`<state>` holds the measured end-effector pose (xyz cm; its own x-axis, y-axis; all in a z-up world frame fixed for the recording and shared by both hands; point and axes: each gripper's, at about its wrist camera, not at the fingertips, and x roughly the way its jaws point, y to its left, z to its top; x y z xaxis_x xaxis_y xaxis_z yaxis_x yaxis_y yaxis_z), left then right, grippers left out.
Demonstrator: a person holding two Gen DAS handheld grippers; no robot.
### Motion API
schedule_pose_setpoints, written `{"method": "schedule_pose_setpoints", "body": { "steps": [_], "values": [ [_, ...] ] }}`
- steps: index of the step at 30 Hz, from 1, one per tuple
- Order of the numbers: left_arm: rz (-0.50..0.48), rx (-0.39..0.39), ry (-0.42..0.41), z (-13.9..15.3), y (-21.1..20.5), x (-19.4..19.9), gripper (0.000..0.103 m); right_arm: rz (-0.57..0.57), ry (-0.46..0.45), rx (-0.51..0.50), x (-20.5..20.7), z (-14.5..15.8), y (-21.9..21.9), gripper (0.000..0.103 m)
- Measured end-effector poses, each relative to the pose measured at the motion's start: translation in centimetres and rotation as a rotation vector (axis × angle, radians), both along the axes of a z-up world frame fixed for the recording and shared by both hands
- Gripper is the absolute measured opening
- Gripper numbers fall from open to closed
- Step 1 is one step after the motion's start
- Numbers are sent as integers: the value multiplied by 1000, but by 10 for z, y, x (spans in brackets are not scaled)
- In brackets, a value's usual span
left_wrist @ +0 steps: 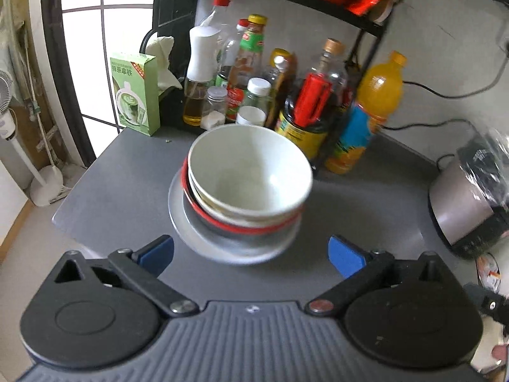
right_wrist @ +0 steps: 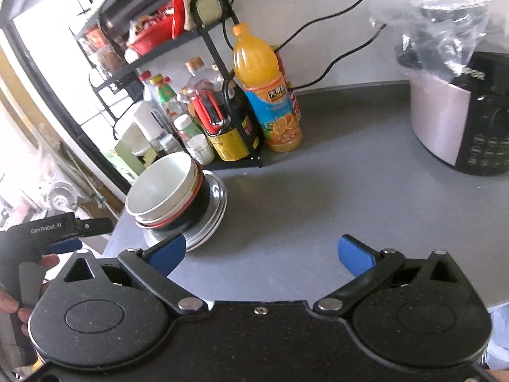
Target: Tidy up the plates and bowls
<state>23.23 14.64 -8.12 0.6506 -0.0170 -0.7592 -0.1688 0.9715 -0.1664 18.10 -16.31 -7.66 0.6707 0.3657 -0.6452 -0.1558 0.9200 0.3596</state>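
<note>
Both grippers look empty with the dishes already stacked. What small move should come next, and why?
Probably nothing more than easing the left gripper back. The white ceramic bowl sits nested in the red-rimmed black bowl on the round metal plate, with both grippers' jaws open; the right gripper is already off to the side over bare grey countertop.

orange juice bottle (right_wrist: pixel 265 95) | condiment bottles (left_wrist: pixel 254 73) | rice cooker (right_wrist: pixel 458 111) | green box (left_wrist: pixel 135 94)

Blown-out daylight from the window (left_wrist: pixel 95 47); fisheye-bent, slightly blurred edges.
</note>
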Motion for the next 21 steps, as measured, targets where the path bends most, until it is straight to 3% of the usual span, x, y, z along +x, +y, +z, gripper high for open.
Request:
{"method": "schedule_pose_setpoints", "body": {
  "steps": [11, 21],
  "values": [
    [12, 25, -37, 32, -38, -62, 103, 10, -19, 75, -39, 18, -30, 103],
    [2, 18, -57, 43, -37, -80, 103, -15, -42, 80, -58, 38, -25, 103]
  ]
}}
